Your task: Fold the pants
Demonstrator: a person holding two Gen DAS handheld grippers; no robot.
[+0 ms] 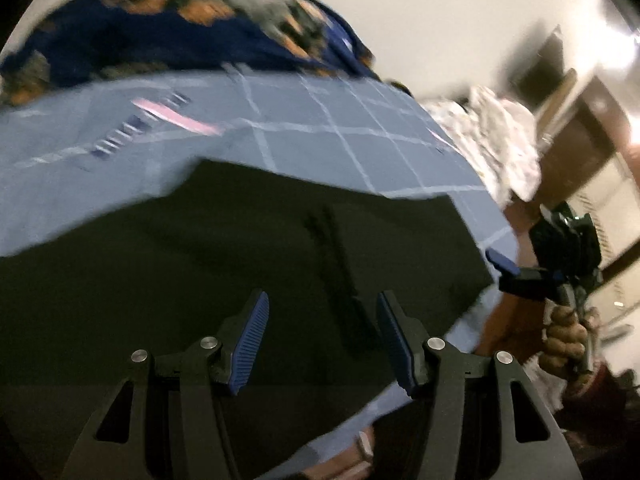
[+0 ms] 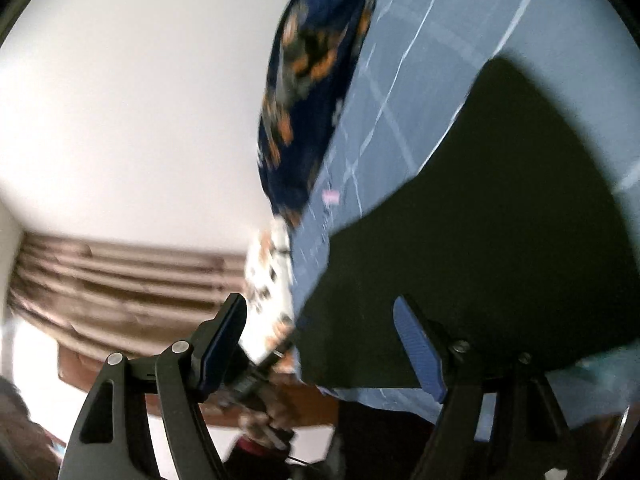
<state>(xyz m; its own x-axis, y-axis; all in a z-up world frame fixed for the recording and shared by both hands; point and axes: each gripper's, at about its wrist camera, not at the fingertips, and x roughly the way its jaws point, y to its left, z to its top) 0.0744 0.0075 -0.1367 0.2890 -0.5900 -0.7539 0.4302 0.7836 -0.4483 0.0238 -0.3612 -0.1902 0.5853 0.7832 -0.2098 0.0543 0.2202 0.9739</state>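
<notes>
Dark pants [image 1: 200, 260] lie flat on a light blue checked bed sheet [image 1: 320, 120]. My left gripper [image 1: 322, 296] hovers over them, open, with only the cloth below showing between its blue pads. At the right edge of the bed a hand [image 1: 568, 336] holds my right gripper [image 1: 508, 270], which points toward the pants' right edge. In the right wrist view the pants [image 2: 500, 220] fill the right side. My right gripper [image 2: 320, 300] is open there, its jaws wide apart and holding nothing. The pictures are blurred.
A dark blue pillow with orange patches [image 1: 160, 32] [image 2: 312, 80] lies at the far side of the sheet [image 2: 440, 20]. White flowered fabric [image 1: 500, 136] [image 2: 268, 280] sits beside it. Brown curtains [image 2: 120, 280] and wooden furniture [image 1: 580, 128] stand beyond the bed.
</notes>
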